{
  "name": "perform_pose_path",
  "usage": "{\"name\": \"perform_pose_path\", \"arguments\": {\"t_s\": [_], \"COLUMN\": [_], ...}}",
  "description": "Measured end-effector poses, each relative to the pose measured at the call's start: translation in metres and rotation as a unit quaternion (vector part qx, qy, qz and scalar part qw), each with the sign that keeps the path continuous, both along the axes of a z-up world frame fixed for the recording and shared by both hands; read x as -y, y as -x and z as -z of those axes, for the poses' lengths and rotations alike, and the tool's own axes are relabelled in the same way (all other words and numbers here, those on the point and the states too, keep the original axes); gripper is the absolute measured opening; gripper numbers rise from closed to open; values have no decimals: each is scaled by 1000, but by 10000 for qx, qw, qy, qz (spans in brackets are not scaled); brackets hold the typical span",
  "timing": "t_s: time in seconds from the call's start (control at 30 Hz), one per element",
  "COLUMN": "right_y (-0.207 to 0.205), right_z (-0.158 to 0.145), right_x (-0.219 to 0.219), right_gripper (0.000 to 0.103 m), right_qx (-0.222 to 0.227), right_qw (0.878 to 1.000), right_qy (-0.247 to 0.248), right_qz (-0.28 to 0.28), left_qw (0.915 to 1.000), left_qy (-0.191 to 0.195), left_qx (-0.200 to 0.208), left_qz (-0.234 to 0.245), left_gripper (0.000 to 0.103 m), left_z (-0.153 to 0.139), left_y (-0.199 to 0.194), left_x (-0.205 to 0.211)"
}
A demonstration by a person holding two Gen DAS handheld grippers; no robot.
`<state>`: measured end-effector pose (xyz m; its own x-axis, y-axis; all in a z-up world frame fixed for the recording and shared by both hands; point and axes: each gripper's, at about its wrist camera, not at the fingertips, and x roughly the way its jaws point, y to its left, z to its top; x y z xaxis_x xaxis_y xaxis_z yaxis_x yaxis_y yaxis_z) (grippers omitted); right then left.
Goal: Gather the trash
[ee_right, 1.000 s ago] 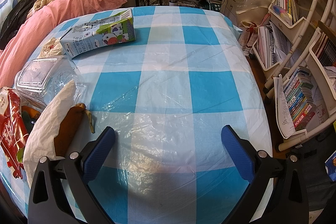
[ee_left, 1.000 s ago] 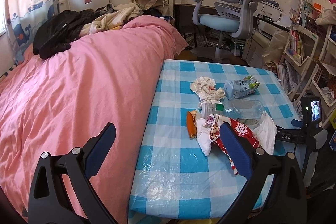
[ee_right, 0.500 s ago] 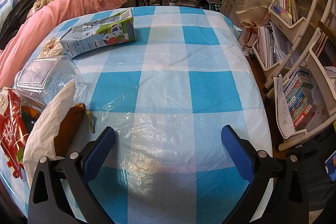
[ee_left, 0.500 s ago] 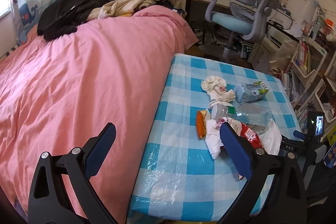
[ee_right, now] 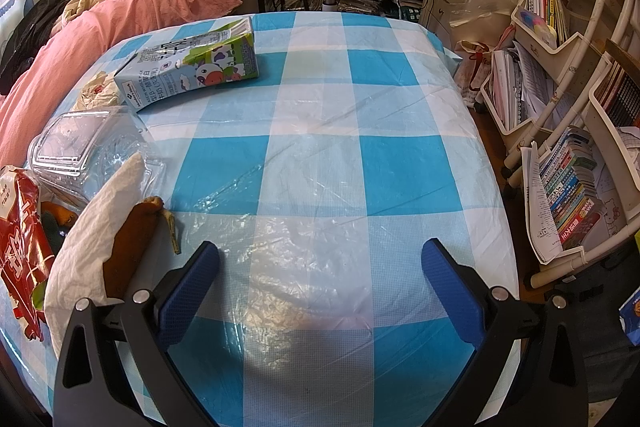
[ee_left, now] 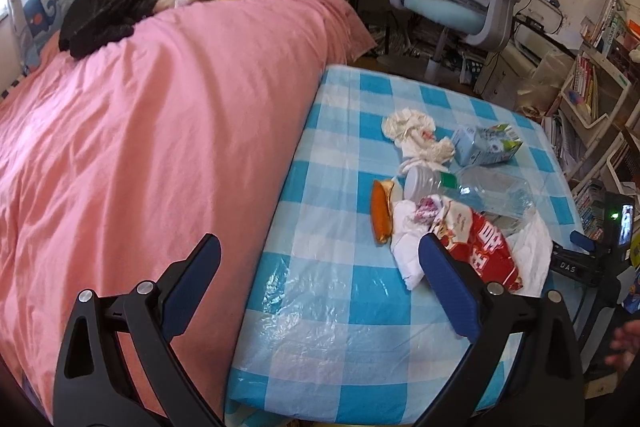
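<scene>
- Pulled back and swung toward the pink bed since a second ago: left gripper point(ee_left: 320, 279), jaws wide, empty.
- Ahead-right of its jaws, heaped for collecting: red crinkled snack wrapper point(ee_left: 486, 247), clear plastic bottle point(ee_left: 476, 189).
- Unmoved over bare checked tablecloth point(ee_right: 320, 163): right gripper point(ee_right: 320, 279), wide, empty; blue-green milk carton point(ee_right: 192, 65) far ahead-left.

At nine o'clock in the right wrist view, the red snack bag point(ee_right: 20, 239) is cut off by the edge; a banana peel point(ee_right: 132, 243) is partly hidden under white paper point(ee_right: 88, 235).
</scene>
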<state>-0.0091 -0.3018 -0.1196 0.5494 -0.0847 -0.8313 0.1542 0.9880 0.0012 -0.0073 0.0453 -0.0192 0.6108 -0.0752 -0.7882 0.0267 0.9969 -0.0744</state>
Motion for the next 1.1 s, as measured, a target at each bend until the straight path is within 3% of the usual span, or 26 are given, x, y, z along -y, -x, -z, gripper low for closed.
{"name": "perform_pose_path", "arguments": {"t_s": [0.3,0.47,0.6,0.93,1.1], "right_y": [0,1,0,1,13], "right_z": [0,0,0,-1,-10], "right_x": [0,0,0,2,12], "right_gripper": [97,97,97,97,97], "right_qx": [0,0,-3,-371,-294], "right_qw": [10000,10000,10000,9986,9995], "right_qy": [1,5,8,-44,25], "right_qz": [0,0,58,-375,-135], "left_qw": [9978,9985,9990,9970,9966], "left_qy": [361,99,262,-92,-111], "left_qx": [-293,-302,-266,-164,-37], "left_qz": [478,441,265,749,816], "left_gripper": [95,95,95,95,95], "left_z": [19,28,27,23,14], "left_y": [-18,-29,-37,-35,-25], "left_x": [27,39,37,75,74]}}
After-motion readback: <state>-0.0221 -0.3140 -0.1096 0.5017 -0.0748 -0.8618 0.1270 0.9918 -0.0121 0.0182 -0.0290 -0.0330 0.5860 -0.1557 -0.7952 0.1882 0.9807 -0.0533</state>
